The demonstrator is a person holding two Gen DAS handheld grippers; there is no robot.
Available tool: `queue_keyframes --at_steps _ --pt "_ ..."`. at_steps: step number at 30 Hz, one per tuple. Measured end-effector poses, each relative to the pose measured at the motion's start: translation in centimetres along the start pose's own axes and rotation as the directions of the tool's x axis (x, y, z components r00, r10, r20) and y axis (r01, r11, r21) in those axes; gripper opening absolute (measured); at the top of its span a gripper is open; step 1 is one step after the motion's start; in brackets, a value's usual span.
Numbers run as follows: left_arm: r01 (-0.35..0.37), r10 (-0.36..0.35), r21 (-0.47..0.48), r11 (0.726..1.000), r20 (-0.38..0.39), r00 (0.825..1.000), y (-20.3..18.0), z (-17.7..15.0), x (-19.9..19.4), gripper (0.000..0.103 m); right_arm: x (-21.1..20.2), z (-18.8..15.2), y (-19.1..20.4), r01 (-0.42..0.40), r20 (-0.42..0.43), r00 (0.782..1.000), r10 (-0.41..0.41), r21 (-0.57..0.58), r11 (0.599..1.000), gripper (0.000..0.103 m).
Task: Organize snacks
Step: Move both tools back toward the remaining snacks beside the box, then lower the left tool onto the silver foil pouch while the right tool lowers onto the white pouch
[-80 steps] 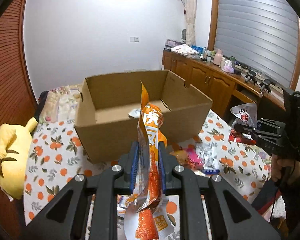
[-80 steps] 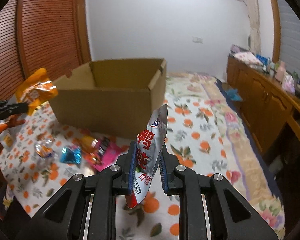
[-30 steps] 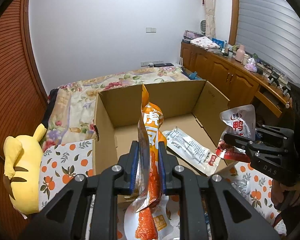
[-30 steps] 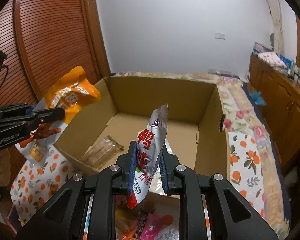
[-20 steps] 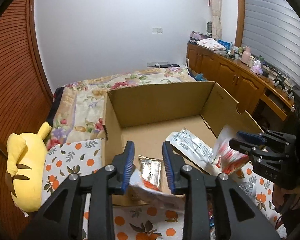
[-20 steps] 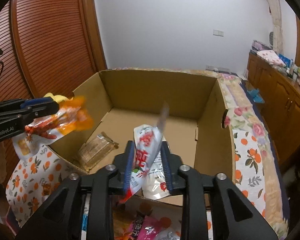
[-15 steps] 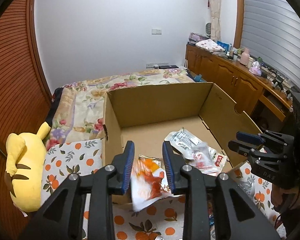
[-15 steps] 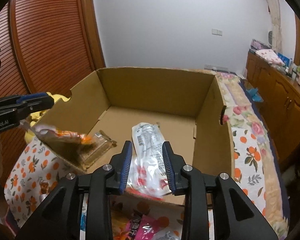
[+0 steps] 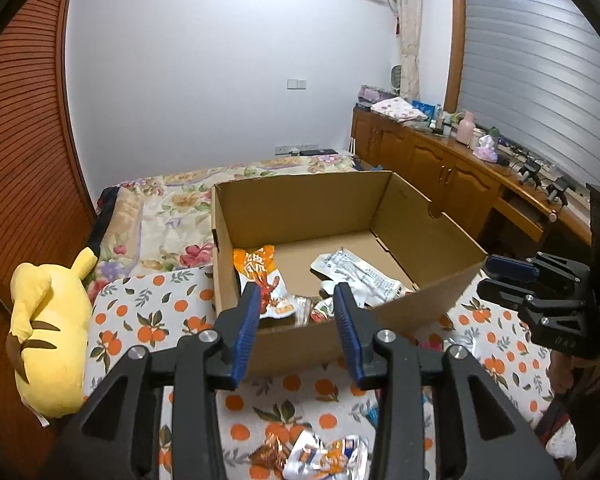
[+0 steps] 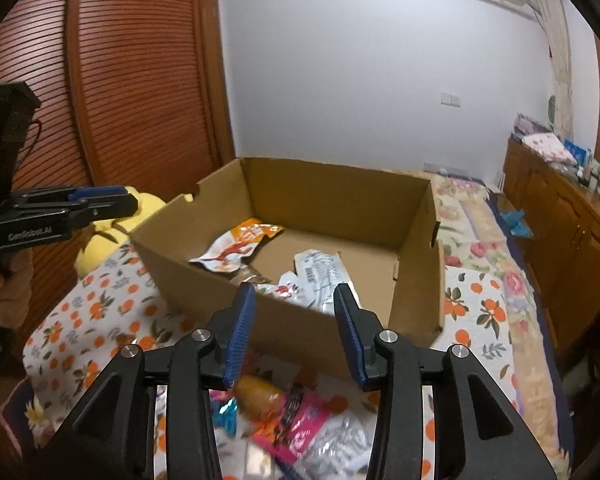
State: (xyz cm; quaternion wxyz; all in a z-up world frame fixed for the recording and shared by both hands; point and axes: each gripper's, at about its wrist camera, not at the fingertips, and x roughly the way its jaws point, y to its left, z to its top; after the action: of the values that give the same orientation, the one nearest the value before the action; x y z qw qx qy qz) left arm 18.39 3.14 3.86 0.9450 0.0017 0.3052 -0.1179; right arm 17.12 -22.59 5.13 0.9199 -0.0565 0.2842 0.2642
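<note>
An open cardboard box [image 9: 428, 272] [image 10: 204, 264] stands on the orange-print cloth. Inside it lie an orange snack bag [image 9: 260, 276] [image 10: 236, 246], a white and silver packet [image 9: 360, 276] [image 10: 320, 272] and other small packets. My left gripper [image 9: 296, 312] is open and empty, just in front of the box's near wall. My right gripper [image 10: 294, 308] is open and empty, at the box's near wall on the other side. Each gripper shows in the other's view, the right one [image 9: 512, 276] and the left one [image 10: 96, 202]. Loose snacks lie on the cloth below me, silver and orange ones [image 9: 324, 456] and a pink one [image 10: 296, 416].
A yellow plush toy [image 9: 48, 328] [image 10: 108, 240] lies left of the box. A floral bedspread [image 9: 168, 216] lies behind it. Wooden cabinets [image 9: 440, 176] with clutter on top line the right wall. A slatted wooden door [image 10: 140, 88] stands on the left.
Both grippers opened over the box and let go of their bags. The orange bag and the white bag have dropped into the box. Both grippers have pulled back slightly.
</note>
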Motion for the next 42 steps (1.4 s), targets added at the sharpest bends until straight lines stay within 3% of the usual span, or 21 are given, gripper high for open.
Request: queue_keyframes --at_steps 8,16,23,31,42 --pt "0.034 -0.033 0.031 0.999 -0.028 0.999 -0.9 -4.2 -1.8 0.046 -2.2 -3.3 0.1 0.006 -0.012 1.0 -0.006 0.001 1.0 0.051" --pt "0.03 -0.029 0.008 1.0 -0.087 0.996 -1.5 -9.2 -0.4 0.047 -0.3 -8.2 -1.0 0.054 -0.127 0.991 -0.052 0.015 0.998 0.056" --pt "0.027 -0.031 -0.031 0.999 -0.137 0.99 -1.6 -12.5 1.4 0.047 1.3 -10.3 -2.2 0.069 -0.198 0.978 -0.06 0.041 0.997 0.056" --pt "0.011 -0.022 -0.065 0.998 -0.165 0.986 -0.8 -14.3 2.1 0.047 2.7 -11.7 -3.4 0.112 -0.252 0.963 -0.094 0.058 0.992 0.063" --pt "0.003 -0.008 -0.035 0.999 -0.164 0.986 -1.6 -14.7 2.3 0.047 4.3 -11.7 -3.3 0.094 -0.273 0.959 -0.071 0.074 0.993 0.066"
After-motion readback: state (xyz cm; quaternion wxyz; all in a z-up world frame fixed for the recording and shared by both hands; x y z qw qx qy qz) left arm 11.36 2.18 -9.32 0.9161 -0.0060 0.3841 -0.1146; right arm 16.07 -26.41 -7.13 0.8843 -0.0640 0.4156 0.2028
